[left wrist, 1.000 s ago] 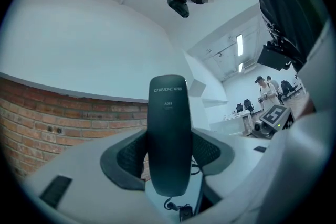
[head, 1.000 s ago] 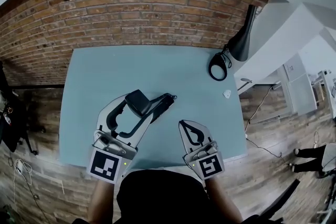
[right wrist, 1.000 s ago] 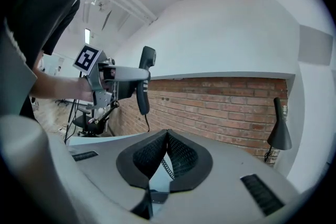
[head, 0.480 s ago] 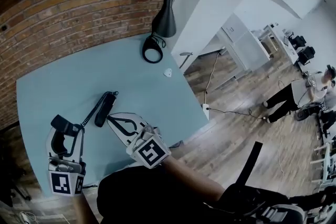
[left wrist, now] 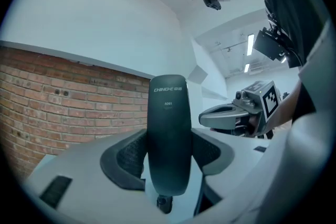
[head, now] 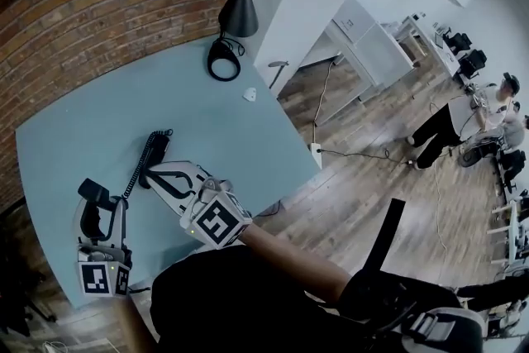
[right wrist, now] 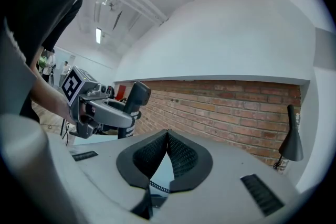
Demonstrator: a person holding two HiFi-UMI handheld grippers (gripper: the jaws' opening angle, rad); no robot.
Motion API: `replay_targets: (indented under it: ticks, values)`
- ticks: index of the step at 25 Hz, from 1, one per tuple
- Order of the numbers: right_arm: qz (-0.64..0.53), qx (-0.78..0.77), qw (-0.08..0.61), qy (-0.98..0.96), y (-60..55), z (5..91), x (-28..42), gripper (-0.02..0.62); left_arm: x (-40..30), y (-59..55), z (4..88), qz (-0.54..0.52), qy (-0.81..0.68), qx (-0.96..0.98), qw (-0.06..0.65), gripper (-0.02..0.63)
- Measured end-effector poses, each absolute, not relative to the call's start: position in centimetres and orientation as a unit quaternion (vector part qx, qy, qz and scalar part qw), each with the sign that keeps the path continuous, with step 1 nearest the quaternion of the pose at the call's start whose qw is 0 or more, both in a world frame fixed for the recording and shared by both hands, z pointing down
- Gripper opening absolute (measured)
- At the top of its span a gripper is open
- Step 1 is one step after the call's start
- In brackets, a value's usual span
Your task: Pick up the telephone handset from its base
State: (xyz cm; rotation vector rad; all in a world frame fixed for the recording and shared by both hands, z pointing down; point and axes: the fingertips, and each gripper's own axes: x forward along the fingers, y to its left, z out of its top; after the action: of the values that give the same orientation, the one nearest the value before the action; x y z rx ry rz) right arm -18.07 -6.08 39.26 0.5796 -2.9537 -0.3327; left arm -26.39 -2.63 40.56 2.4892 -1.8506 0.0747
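You've got the main step done. The black plastic telephone handset [left wrist: 168, 113] is off its base and stands upright between the jaws of your left hand-held gripper [left wrist: 169, 157], with both ribbed pads pressed against its sides. In the head view the handset sits over the near left part of the pale blue-green worktop [head: 223, 136], well apart from the slim black base [head: 157, 151]. The coiled black cord [head: 136, 178] runs between the two.

Your right hand-held gripper [right wrist: 167, 136] has its jaws together with nothing between them. Its tip lies right at the near end of the base, but I can't tell whether it presses on it.

As I judge it, little is left: keep the clamp firm and the handset clear of the base. I can't tell whether its lower end is off the worktop.
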Motion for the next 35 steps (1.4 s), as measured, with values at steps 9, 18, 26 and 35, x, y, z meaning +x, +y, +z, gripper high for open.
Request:
replay_targets:
  ticks: [9, 18, 26, 35]
  values:
    - [-0.077, 0.173, 0.069, -0.979, -4.7, 42.4, -18.3, 0.023, -26.0, -0.5, 45.1, 0.054, -0.600, 0.795, 0.066, 0.273]
    - [-0.010, 0.159, 0.096, -0.982, -4.1, 46.6, -18.8, 0.021, -26.5, 0.1, 50.0, 0.090, -0.596, 0.793, 0.094, 0.273]
    - [-0.009, 0.164, 0.106, -0.981, -3.9, 47.5, -18.3, 0.021, -25.5, -0.2, 51.4, 0.103, -0.579, 0.802, 0.109, 0.273]
    - [-0.004, 0.152, 0.114, -0.982, -3.8, 48.1, -19.0, 0.023, -25.8, -0.7, 52.0, 0.117, -0.575, 0.801, 0.118, 0.273]
